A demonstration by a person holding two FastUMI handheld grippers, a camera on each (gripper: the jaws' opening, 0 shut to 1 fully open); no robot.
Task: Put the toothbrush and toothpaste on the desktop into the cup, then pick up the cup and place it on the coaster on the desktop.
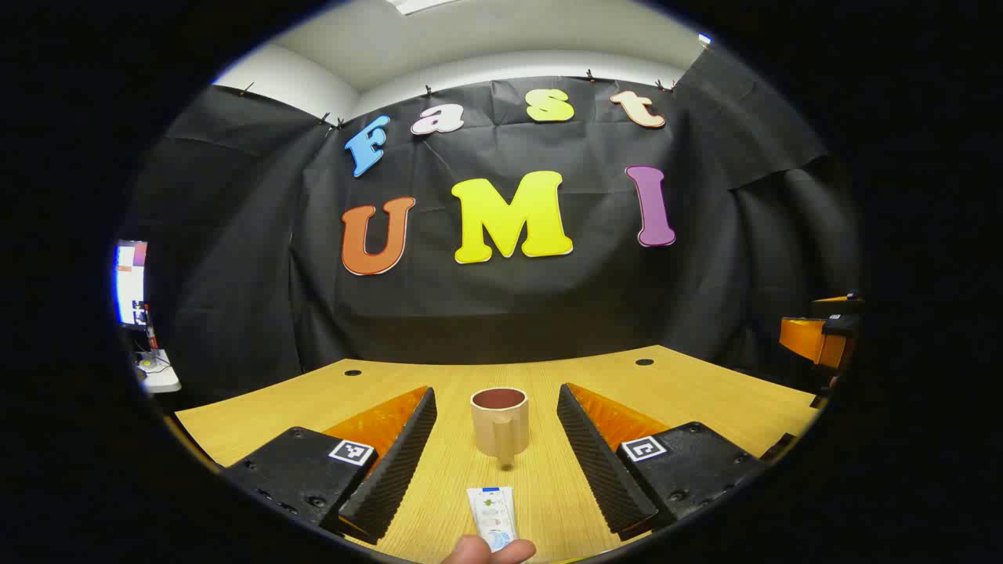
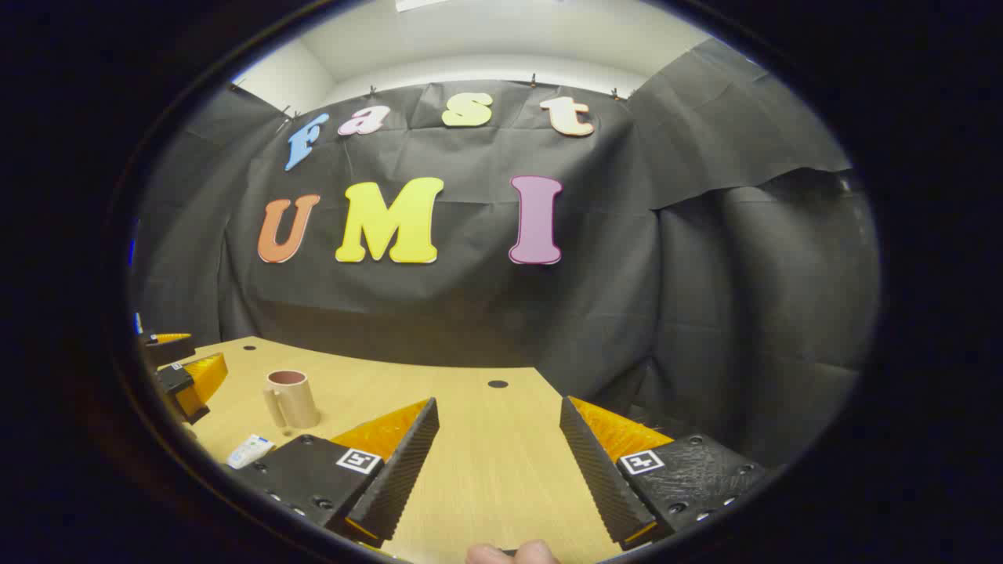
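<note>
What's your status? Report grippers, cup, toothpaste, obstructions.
Left gripper open, lined up on cup. Right gripper open over bare desktop. Toothpaste flat on desktop, short of cup, not yet loaded. Nothing between them.

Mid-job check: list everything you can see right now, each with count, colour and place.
cup: 1, beige, dark red inside, upright on desk, straight ahead of left tongs
toothpaste: 1, white and blue tube, lying on desk nearer than cup
desk: 1, light wood, dark cable holes along far edge
monitor: 1, lit, far left beyond desk
left tongs: open, above desk
right tongs: open, over bare desk
fingertip: 1, bottom edge
</note>
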